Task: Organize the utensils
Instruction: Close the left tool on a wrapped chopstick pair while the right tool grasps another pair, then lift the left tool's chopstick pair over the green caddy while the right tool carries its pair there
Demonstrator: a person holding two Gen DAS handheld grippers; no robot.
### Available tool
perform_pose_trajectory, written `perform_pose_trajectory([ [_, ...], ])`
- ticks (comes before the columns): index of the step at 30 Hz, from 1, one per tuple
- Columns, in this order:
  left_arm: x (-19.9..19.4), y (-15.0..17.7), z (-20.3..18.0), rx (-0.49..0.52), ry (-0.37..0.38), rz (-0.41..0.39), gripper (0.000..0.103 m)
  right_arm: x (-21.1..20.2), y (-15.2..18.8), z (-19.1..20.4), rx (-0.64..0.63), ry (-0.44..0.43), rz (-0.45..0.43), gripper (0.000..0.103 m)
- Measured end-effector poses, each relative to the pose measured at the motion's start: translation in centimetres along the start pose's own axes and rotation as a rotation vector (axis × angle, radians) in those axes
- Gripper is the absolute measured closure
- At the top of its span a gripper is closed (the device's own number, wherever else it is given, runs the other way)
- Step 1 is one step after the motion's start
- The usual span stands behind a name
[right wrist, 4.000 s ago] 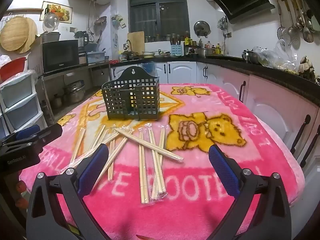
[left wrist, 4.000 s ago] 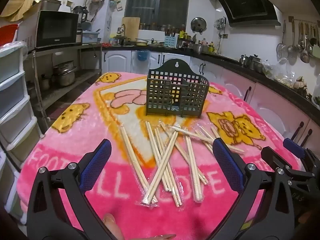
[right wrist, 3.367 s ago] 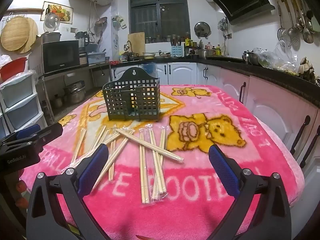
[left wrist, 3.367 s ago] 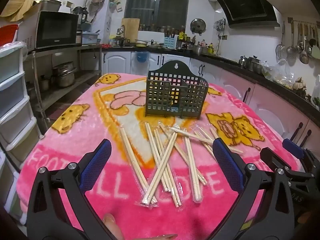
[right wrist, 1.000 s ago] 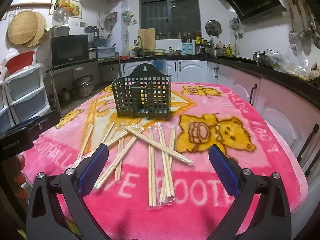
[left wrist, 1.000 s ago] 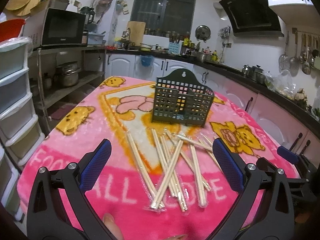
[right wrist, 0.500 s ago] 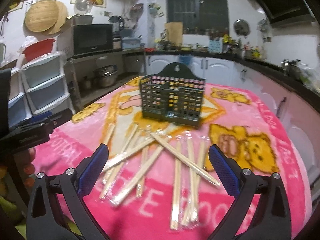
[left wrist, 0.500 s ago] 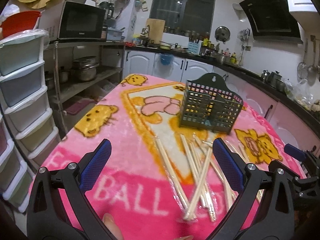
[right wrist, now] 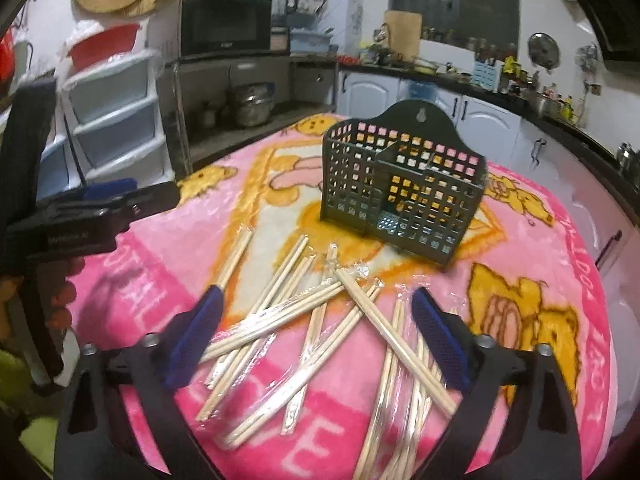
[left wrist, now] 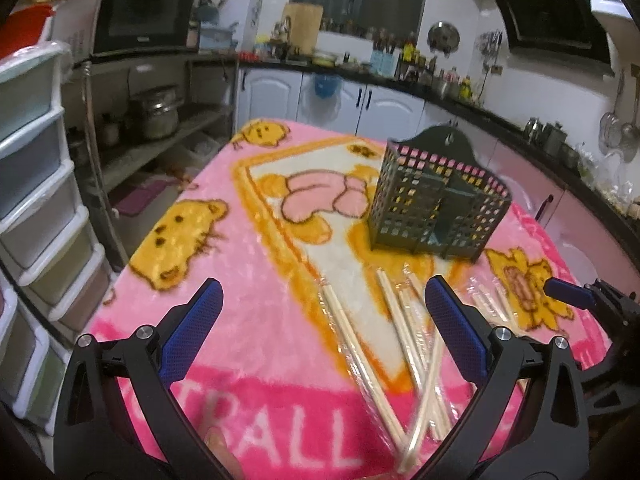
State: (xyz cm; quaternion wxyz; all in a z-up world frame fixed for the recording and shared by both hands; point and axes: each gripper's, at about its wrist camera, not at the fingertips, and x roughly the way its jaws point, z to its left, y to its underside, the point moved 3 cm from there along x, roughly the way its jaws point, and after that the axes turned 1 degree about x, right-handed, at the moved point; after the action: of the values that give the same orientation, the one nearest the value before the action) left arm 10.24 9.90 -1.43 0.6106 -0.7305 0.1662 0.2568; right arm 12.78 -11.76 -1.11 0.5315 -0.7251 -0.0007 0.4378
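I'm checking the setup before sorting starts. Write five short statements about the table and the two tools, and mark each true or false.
1. The chopsticks lie loose on the pink blanket. True.
2. The dark basket holds several chopsticks. False: none show inside it.
3. The right gripper clamps a chopstick. False: its jaws have just been closing but grip nothing.
4. The left gripper has open, empty jaws. True.
5. The basket lies on its side. False: it stands upright.

left gripper (left wrist: 323, 312): black angular frame | blue textured fingers (left wrist: 192, 330) | silver screws at the pivots || right gripper (right wrist: 316, 338): same black frame | blue fingers (right wrist: 194, 336) | silver screws | small white lettering on the left gripper's side, unreadable
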Motion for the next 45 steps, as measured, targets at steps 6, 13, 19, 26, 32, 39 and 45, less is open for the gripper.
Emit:
perform_pose_trajectory([
  [6, 3.8, 0.2, 0.8, -0.013, 0.02, 0.128, 0.025, 3.0, -0.5, -1.3, -0.019, -0.026, 0.076, 0.033],
  [13, 7.0, 1.2, 0.1, 0.002, 0.074, 0.23, 0.048, 7.0, -0.4, -3.1, -0.037, -0.029, 0.183, 0.054],
  [19, 8.9, 1.0, -0.3, -0.008, 0.119, 0.29, 0.064, 9.3, -0.2, -3.3, -0.06, -0.066, 0.25, 0.068],
  [26, 11.5, 1.1, -0.2, -0.047, 0.186, 0.39, 0.074, 10.7, -0.7, -3.8, -0.075, -0.082, 0.286, 0.075],
  [32, 12.7, 0.9, -0.3, -0.033, 0.177, 0.428, 0.077, 11.9, -1.0, -4.9, -0.042, -0.13, 0.344, 0.088],
  [39, 14.1, 0.1, -1.0, 0.02, 0.126, 0.454, 0.083, 11.9, -1.1, -5.6, -0.021, -0.137, 0.342, 0.092],
  [45, 14.9, -0.6, -1.7, 0.105, 0.078, 0.437, 0.094, 11.2, -1.4, -6.2, -0.012, -0.126, 0.322, 0.092],
])
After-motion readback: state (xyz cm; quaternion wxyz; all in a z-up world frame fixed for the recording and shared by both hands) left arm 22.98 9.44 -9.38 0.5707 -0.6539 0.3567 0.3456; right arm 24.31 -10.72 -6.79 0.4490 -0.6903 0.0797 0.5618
